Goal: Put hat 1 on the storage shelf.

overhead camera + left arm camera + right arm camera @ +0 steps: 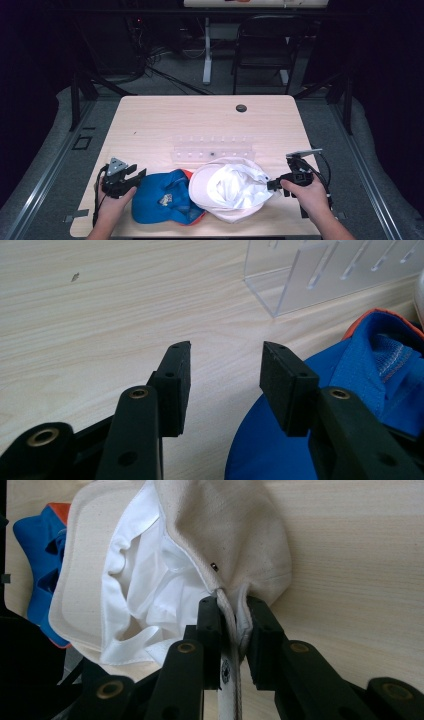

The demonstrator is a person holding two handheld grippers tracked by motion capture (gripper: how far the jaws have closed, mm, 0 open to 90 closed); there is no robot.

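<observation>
Black jaws of the right gripper [235,630] pinch the back strap of the cream cap [231,188], which lies upside down at the table's [200,120] 5 o'clock, white lining showing. At 7 o'clock the left gripper [226,382] stands wide apart and empty, its right jaw just over the blue cap's [162,197] smooth brim. Judging the step as moving the cream cap, a slow, low pull would keep the soft canvas from dragging its blue neighbour. A clear acrylic rack [212,149] sits just behind both caps.
</observation>
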